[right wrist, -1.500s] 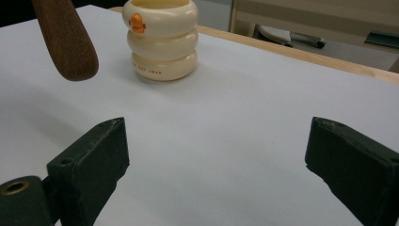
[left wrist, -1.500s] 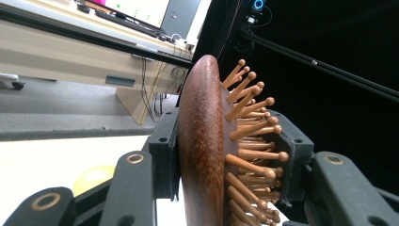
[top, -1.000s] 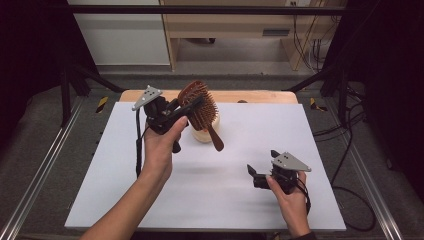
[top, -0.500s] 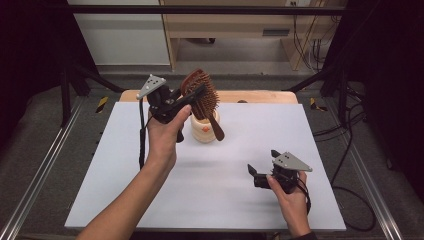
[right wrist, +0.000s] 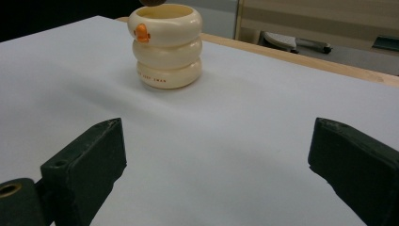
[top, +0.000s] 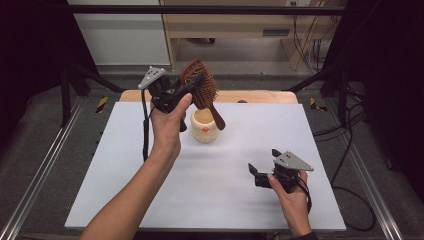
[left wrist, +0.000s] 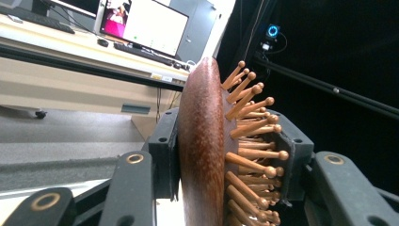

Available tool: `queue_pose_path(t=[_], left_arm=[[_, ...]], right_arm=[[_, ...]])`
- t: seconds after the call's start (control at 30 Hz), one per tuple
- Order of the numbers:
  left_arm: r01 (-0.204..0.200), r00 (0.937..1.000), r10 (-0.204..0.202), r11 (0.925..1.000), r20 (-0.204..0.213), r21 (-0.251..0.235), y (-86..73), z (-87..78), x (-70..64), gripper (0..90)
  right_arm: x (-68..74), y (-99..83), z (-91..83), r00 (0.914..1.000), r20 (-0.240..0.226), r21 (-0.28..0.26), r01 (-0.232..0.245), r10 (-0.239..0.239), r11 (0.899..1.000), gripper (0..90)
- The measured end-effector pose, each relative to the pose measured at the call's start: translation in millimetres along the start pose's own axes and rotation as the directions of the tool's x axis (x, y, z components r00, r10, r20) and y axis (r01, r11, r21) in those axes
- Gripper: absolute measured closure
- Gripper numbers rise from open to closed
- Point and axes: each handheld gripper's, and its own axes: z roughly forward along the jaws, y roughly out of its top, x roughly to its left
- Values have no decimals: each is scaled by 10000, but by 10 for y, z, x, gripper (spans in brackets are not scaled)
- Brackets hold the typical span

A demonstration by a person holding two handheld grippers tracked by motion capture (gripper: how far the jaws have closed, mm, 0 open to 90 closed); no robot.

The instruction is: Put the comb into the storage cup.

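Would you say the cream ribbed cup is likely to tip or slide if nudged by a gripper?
The cream cup looks squat with a broad base, so it probably slides before tipping. Its glossy surface suggests slippery ceramic or plastic, perhaps breakable. The white table looks smooth, offering little grip.

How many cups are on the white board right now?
1. A cream, ringed ceramic cup with an orange mark stands upright near the white board's far middle, below the brown wooden hairbrush clamped in the left gripper. None seems hidden.
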Motion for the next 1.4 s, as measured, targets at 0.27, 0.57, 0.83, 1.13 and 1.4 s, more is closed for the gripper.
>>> queue_pose_path(t=[0.27,0.57,0.83,1.13,1.4], left_arm=[[17,9999,-20,9998,-155,-180,33,83,33,520],[-109,9987,90,9992,-493,-384,67,115,108,520],[-184,9982,160,9990,-577,-415,74,106,136,520],[-201,9979,174,9989,-616,-434,72,109,146,520],[-223,9973,188,9986,-715,-485,82,101,180,519]], right_arm=[[-37,-6,-13,10000,42,-87,-55,55,9999,48],[-47,-7,-20,9999,48,-138,-88,89,9999,48],[-45,-7,-19,10000,41,-140,-71,71,9999,48],[-48,-10,-22,9999,42,-163,-122,123,9998,48],[-52,-13,-22,9999,49,-153,-123,124,9998,47]])
